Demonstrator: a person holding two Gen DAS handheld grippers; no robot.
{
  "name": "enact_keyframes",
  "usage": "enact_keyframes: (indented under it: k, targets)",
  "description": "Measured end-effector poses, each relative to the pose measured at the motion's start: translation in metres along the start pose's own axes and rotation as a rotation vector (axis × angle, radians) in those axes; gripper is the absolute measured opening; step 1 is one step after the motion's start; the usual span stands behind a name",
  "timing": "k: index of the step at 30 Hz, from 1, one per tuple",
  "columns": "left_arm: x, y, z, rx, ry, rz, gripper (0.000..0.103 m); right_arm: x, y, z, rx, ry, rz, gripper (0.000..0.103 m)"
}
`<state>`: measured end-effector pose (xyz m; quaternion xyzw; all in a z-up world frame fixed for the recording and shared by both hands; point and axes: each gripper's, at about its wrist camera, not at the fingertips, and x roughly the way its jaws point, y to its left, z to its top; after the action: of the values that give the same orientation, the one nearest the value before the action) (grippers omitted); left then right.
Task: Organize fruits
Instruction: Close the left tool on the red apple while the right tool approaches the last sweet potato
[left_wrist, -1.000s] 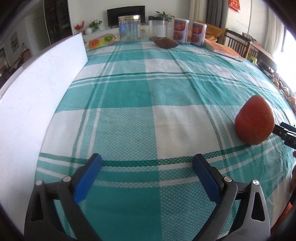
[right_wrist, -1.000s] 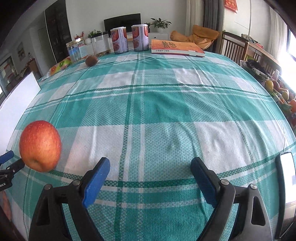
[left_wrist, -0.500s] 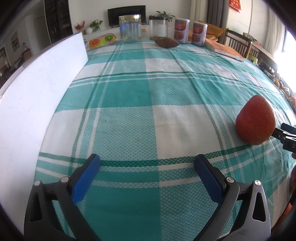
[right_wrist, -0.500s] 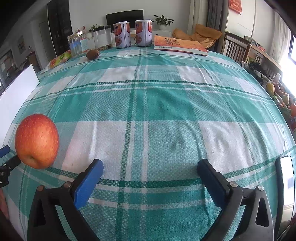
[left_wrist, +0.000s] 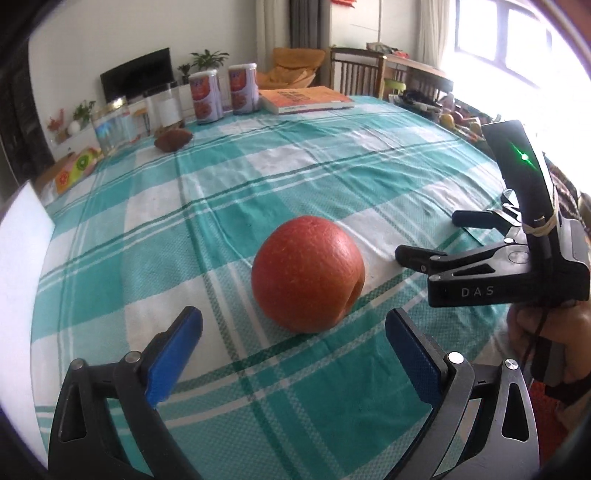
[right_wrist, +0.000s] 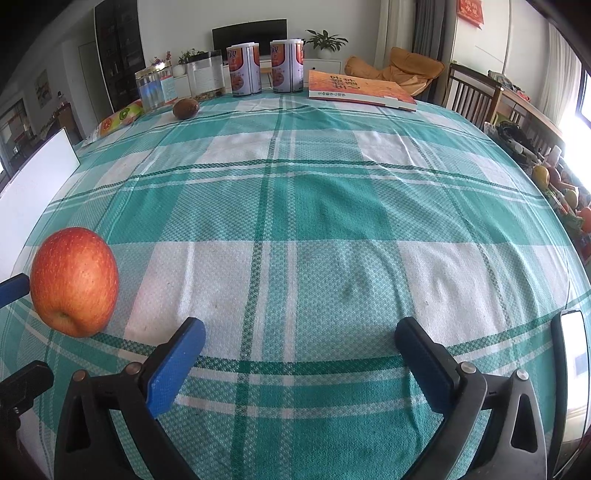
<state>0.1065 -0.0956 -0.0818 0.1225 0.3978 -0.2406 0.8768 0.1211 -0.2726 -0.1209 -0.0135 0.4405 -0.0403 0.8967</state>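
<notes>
- The apple (left_wrist: 308, 275) lies on its side on the checked tablecloth (left_wrist: 332, 177), near the front edge of the table and bare of any grip.
- The left gripper (left_wrist: 293, 334) has swung round since a moment ago — the apple was off at its right edge then, and now sits just ahead of its blue pads, centred between them. Its jaws stand spread wide and touch nothing.
- The right gripper (right_wrist: 299, 347) hangs over empty cloth just to the apple's right. Its jaws have just been opening and now stand fully spread, with nothing between them.
- A second fruit, a brown kiwi (right_wrist: 185, 108), rests at the far end of the table beside the clear jars (right_wrist: 155, 88) and the two cans (right_wrist: 266, 68), well apart from the apple.
- By my reading the sorting has barely begun — no fruit is in hand and none sits in a bowl or tray; no such container shows in either view.
- Still to do: close on the apple, carry it to its place, then fetch the kiwi.
</notes>
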Motion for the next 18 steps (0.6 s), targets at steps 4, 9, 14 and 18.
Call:
enact_keyframes:
  k: [4, 9, 14, 18]
  targets:
    - [0.029, 0.007, 0.015, -0.054, 0.051, -0.04, 0.095, 0.0, 0.0, 0.0, 0.002, -0.001, 0.004, 0.102]
    - [0.022, 0.021, 0.01, -0.123, 0.049, -0.069, 0.069, 0.0, -0.001, 0.0, 0.007, -0.003, 0.012, 0.103]
    - [-0.002, 0.081, -0.004, -0.249, 0.018, 0.127, 0.069, 0.0, -0.001, 0.0, 0.007, -0.003, 0.013, 0.103]
    - [-0.006, 0.144, -0.025, -0.382, 0.036, 0.282, 0.069, 0.0, -0.001, -0.001, 0.004, -0.001, 0.008, 0.103]
